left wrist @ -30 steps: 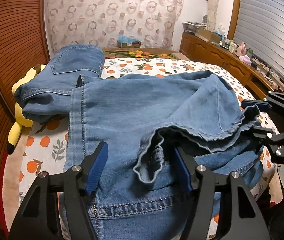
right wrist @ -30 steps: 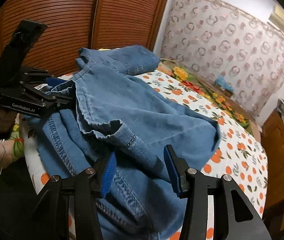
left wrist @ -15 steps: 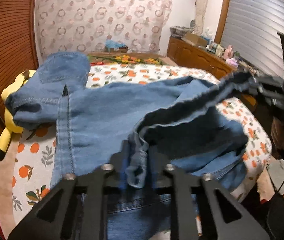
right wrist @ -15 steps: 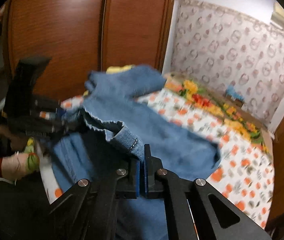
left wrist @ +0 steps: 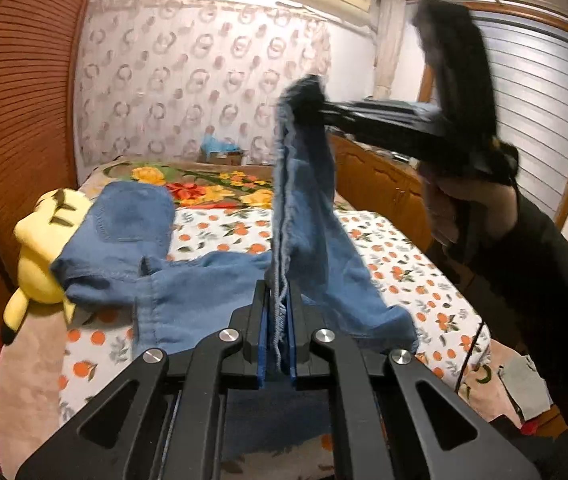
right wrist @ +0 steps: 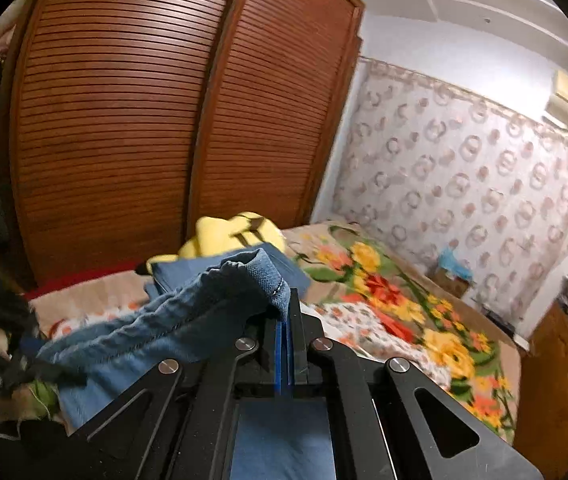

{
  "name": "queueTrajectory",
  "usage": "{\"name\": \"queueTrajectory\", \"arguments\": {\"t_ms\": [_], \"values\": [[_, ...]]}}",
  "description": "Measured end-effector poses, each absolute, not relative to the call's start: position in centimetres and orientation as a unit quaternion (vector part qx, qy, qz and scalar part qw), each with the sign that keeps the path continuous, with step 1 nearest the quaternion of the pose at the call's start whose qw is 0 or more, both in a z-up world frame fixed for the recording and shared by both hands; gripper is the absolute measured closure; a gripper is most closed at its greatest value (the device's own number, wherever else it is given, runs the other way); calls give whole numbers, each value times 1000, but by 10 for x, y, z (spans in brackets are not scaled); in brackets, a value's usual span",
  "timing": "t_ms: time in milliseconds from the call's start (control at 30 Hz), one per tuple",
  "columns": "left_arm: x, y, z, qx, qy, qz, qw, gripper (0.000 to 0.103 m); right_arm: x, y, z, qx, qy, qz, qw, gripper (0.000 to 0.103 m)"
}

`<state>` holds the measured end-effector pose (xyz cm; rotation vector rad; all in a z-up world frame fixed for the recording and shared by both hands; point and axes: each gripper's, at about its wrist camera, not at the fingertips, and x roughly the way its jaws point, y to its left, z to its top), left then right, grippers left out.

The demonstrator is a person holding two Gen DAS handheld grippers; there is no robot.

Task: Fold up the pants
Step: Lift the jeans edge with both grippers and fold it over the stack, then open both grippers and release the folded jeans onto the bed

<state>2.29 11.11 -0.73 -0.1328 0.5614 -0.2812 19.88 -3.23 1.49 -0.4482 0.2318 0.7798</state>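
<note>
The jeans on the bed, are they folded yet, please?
Not folded: the jeans hang by the hem between the left gripper and right gripper, rest crumpled on the bed.

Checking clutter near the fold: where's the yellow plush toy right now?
In the left wrist view the yellow plush toy lies at the bed's left edge beside the slatted wardrobe, partly under the jeans.

Plush toy [left wrist: 42,256] at bed's [left wrist: 403,264] left edge

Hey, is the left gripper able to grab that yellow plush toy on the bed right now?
Probably not as things stand. The left gripper is shut on the jeans hem, so it isn't free, and the yellow plush toy lies off to the side, partly under the jeans.
</note>
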Motion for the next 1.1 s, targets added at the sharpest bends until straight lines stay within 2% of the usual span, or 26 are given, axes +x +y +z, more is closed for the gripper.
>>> {"name": "queueTrajectory", "arguments": {"t_ms": [467,567,633,700,767,933,1000,1100], "values": [[35,150,-100,-94,372,-74,920,94,264,78,-78,-262,239,405,843,102],[35,147,-105,-93,378,-72,918,94,281,89,-77,-256,266,398,840,98],[35,145,-105,-86,379,-67,919,89,283,87,-70,-249,274,397,840,88],[36,142,-101,-74,378,-60,921,82,283,84,-64,-235,279,399,841,63],[37,141,-98,-64,373,-54,924,77,288,75,-54,-217,274,397,849,53],[36,140,-90,-62,363,-53,928,42,278,37,-40,-196,247,379,870,51],[37,140,-86,-60,358,-53,930,32,273,10,-36,-186,242,367,879,51],[39,138,-82,-58,353,-57,932,24,269,-29,-41,-179,244,340,890,51]]}}
